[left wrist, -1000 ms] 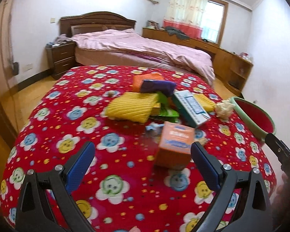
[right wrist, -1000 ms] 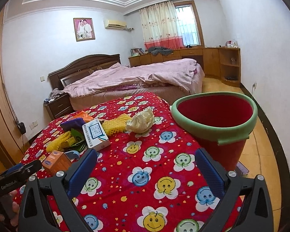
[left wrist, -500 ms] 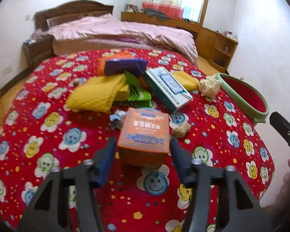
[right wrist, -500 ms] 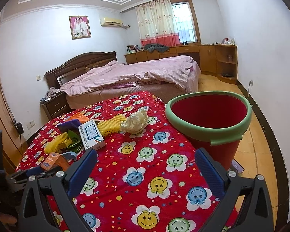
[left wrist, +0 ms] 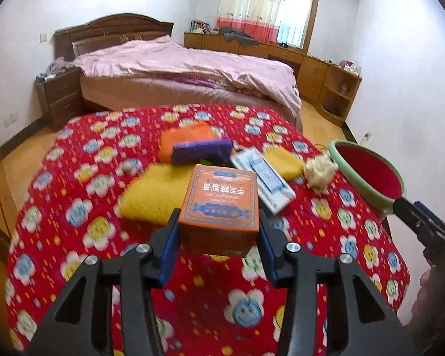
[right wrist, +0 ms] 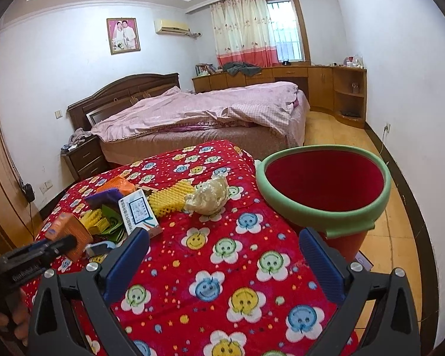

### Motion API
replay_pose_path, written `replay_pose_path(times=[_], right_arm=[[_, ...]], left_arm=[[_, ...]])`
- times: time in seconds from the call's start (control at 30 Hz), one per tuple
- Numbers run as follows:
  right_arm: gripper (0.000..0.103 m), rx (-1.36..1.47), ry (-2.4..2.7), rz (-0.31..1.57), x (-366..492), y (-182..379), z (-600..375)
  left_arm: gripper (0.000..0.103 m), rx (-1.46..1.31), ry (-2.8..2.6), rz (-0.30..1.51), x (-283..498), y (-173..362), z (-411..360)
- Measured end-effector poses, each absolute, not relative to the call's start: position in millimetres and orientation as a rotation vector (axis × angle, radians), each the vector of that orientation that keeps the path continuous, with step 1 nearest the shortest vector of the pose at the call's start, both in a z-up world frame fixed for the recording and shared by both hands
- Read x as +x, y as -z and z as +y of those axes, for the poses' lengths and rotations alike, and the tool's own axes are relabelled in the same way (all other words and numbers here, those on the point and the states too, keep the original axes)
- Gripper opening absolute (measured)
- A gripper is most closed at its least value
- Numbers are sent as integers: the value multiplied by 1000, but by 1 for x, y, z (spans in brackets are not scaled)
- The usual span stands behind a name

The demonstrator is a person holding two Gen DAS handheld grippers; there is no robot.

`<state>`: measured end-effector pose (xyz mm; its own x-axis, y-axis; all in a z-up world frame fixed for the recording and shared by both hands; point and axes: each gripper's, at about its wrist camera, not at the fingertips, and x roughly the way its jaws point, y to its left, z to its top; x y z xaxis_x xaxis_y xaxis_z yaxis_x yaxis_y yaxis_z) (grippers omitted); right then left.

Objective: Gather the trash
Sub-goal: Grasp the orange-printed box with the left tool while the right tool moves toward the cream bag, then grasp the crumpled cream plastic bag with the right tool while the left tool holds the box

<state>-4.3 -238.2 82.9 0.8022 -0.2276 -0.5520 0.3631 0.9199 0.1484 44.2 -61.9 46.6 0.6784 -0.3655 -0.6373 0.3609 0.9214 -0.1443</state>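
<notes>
Pinching the orange box (left wrist: 221,207) between both blue pads, the left gripper (left wrist: 219,241) held it lifted off the red flowered surface (left wrist: 83,195), box sitting square between the jaws with its printed top facing up. Past the left jaws lay the trash pile: yellow foam sheet (left wrist: 151,195) just ahead and to their left, purple packet (left wrist: 201,151) and orange wrapper (left wrist: 187,136) farther ahead, white-blue carton (left wrist: 264,178) ahead to their right, touching the yellow netting (left wrist: 281,160). Crumpled wad (left wrist: 319,170) sat farther right of the jaws, near the red bin (left wrist: 370,175) with green rim. Right gripper's tip showed at the right edge of the left view.

Right gripper (right wrist: 222,267) hung over the surface (right wrist: 222,281) with jaws spread wide, nothing between them. Red bin (right wrist: 326,184) stood ahead and right of these jaws, beside the surface edge. Crumpled wad (right wrist: 209,197) and yellow netting (right wrist: 169,200) lay ahead of them, touching each other; white-blue carton (right wrist: 138,216) ahead to the left. Orange box (right wrist: 71,234) showed far left of the right jaws, held by the left gripper (right wrist: 44,249). Pink bed (right wrist: 198,109) stood well beyond the surface.
</notes>
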Motion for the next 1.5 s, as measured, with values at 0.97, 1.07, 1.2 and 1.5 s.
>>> replay_pose_path(times=[0.97, 1.07, 1.2, 1.5], right_arm=[[84, 290, 375, 857, 139, -29, -268], [64, 308, 351, 880, 145, -23, -269], [32, 323, 318, 899, 145, -17, -269], [26, 342, 256, 817, 117, -44, -272]], left_arm=[[48, -68, 443, 669, 129, -41, -62], [48, -70, 439, 676, 129, -41, -62], [48, -69, 428, 683, 123, -47, -63], [48, -56, 438, 676, 101, -70, -82]])
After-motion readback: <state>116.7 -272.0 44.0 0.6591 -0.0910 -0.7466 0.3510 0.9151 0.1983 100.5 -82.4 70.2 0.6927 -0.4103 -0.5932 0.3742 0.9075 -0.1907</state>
